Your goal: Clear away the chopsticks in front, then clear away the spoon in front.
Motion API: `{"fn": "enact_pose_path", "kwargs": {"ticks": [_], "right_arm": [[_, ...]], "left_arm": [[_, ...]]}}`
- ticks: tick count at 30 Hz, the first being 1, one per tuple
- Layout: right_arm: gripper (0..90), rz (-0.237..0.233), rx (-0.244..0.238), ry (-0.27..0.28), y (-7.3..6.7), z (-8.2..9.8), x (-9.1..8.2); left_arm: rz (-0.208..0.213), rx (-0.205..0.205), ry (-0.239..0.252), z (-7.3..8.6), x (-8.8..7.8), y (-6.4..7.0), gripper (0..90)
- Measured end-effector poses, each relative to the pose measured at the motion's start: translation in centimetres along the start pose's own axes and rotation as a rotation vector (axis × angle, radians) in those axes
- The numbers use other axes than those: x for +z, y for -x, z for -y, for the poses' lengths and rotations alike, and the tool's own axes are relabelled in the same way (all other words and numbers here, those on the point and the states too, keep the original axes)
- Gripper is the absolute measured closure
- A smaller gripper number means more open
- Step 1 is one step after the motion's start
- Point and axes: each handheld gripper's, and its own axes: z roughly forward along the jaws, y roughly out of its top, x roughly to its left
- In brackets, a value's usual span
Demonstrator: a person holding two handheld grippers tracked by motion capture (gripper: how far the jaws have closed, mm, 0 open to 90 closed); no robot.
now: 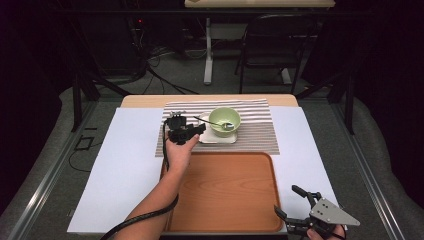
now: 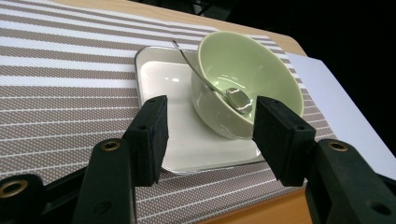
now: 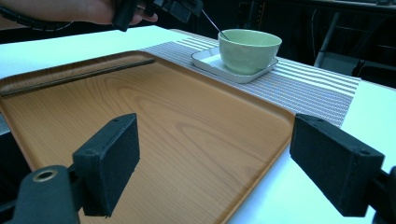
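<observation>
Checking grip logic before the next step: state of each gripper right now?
Left gripper: open, holding nothing, jaws apart in front of the white plate and green bowl.
Right gripper: open, holding nothing, over the wooden tray.

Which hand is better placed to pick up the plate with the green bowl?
Left. The left gripper hovers open beside the white plate holding the green bowl; the right gripper waits by the tray's near corner.

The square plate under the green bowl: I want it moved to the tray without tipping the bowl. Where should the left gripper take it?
Probably the plate's near raised rim, the edge facing the left gripper, which already hovers open over it. Come in low from that side, one jaw over the rim, one under. The bowl with its spoon sits toward the far right corner, leaving that edge free.
</observation>
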Motion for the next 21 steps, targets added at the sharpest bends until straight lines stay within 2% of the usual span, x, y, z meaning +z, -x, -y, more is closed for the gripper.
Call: {"fn": "enact_pose_path", "kwargs": {"ticks": [7, 12, 17, 21], "right_arm": [[15.4, -0.003, -0.014, -0.001, -0.1, -0.1, 0.0], [15.4, -0.003, -0.006, 0.003, 0.0, -0.1, 0.0], [15.3, -0.005, -0.006, 0.004, 0.0, -0.1, 0.0], [15.4, -0.006, -0.006, 0.005, 0.0, -0.1, 0.0]], "left_arm": [[0.005, -0.005, -0.006, 0.4, 0.6, 0.5, 43.8], [0.004, -0.014, -0.008, 0.3, 1.1, 0.6, 43.4], [0.003, -0.036, -0.013, 0.1, 2.1, 0.9, 42.9], [0.0, -0.033, -0.017, 0.0, 3.0, 1.4, 42.3]]}}
